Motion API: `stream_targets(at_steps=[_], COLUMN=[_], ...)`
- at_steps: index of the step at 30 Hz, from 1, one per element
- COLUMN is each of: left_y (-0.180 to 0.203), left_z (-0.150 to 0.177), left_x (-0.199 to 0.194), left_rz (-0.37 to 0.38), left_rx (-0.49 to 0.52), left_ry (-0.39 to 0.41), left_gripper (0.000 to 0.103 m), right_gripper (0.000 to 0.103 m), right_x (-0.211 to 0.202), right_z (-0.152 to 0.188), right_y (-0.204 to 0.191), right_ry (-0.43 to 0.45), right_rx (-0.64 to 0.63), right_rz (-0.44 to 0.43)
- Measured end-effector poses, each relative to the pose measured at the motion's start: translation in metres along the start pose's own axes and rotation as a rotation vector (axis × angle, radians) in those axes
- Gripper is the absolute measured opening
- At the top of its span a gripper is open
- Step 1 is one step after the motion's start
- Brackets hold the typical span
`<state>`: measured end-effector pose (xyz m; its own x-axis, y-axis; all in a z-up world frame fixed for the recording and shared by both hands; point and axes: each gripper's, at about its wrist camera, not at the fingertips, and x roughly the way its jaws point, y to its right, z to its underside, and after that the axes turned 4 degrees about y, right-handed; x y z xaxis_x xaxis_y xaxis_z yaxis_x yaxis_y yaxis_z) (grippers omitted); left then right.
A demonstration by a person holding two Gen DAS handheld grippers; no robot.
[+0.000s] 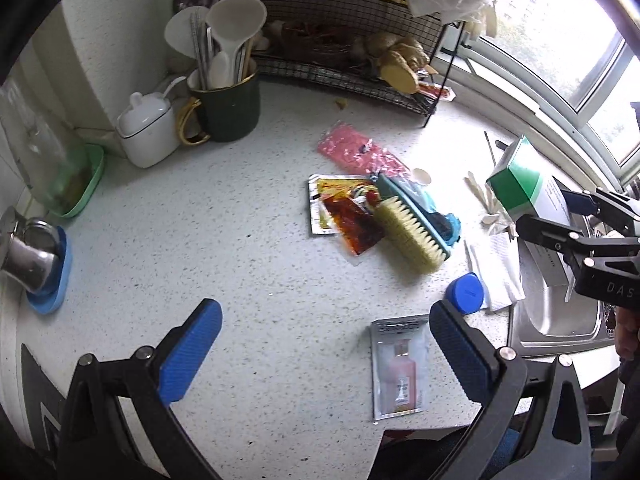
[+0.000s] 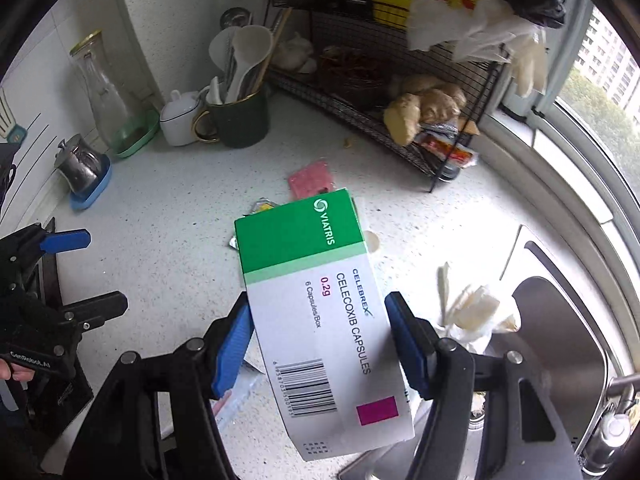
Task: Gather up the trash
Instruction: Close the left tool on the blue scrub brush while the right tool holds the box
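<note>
Above the counter, right tongs [image 2: 320,340] clamp medicine box [image 2: 316,300].

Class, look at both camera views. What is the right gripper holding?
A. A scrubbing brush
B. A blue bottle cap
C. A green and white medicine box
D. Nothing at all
C: the right gripper has its blue pads pressed on both sides of the green and white medicine box, lifted above the counter.

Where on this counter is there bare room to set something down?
Bare counter lies between the green mug, the blue coaster and the red sauce packet. It is crowded from the brush and blue cap right to the sink.
</note>
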<state>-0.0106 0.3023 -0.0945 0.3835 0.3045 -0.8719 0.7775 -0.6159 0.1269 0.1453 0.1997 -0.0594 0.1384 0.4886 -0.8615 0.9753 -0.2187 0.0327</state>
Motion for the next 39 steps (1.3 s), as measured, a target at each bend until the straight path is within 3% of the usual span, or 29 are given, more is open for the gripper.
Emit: stream_targets(at_steps=[8, 11, 15, 21, 23, 28, 31, 32, 33, 35, 39], left_y=[0.056, 0.073, 0.083, 0.085, 0.084, 0.082, 0.084, 0.084, 0.084, 0.085, 0.087], left_z=[-0.032, -0.037, -0.042, -0.045, -0.046, -0.045, -0.045, -0.045, -0.044, -0.039, -0.031], left_x=[0.041, 0.063, 0.093, 0.129, 0.139, 0.152, 0.152, 0.152, 0.151, 0.148, 0.139], left_rz=[0.060, 0.035, 0.031, -0.034, -0.055, -0.075, -0.083, -0.075, -0.008, 0.005, 0.033], left_rx=[0.050, 0.065, 0.039, -0.006, -0.013, -0.009, 0.006, 0.004, 0.017, 0.026, 0.045], left_ry=[-0.061, -0.105, -0.154, -0.187, -0.194, -0.215, -0.209, -0.213, -0.278, -0.282, -0.279], left_gripper=[0.101, 0.089, 0.086, 0.078, 0.070, 0.060, 0.043, 0.035, 0.034, 0.026, 0.022], right_gripper=[0.063, 0.063, 0.063, 0.063, 0.063, 0.063, 0.063, 0.063, 0.063, 0.063, 0.063], right_x=[-0.015, -0.015, -0.014, -0.009, -0.009, -0.006, -0.005, -0.005, -0.005, -0.006, -0.007], right_z=[0.046, 0.058, 0.069, 0.077, 0.079, 0.081, 0.080, 0.080, 0.080, 0.079, 0.078], right_y=[0.041, 0.052, 0.066, 0.080, 0.082, 0.084, 0.084, 0.084, 0.084, 0.084, 0.083], right_ry=[-0.037, -0.051, -0.066, -0.101, -0.107, -0.116, -0.118, -0.119, -0.118, -0.116, -0.106], right_rx=[0.170, 0.216, 0.266, 0.305, 0.310, 0.323, 0.318, 0.315, 0.314, 0.312, 0.312], right_rz=[0.062, 0.077, 0.090, 0.105, 0.106, 0.098, 0.092, 0.090, 0.087, 0.081, 0.074])
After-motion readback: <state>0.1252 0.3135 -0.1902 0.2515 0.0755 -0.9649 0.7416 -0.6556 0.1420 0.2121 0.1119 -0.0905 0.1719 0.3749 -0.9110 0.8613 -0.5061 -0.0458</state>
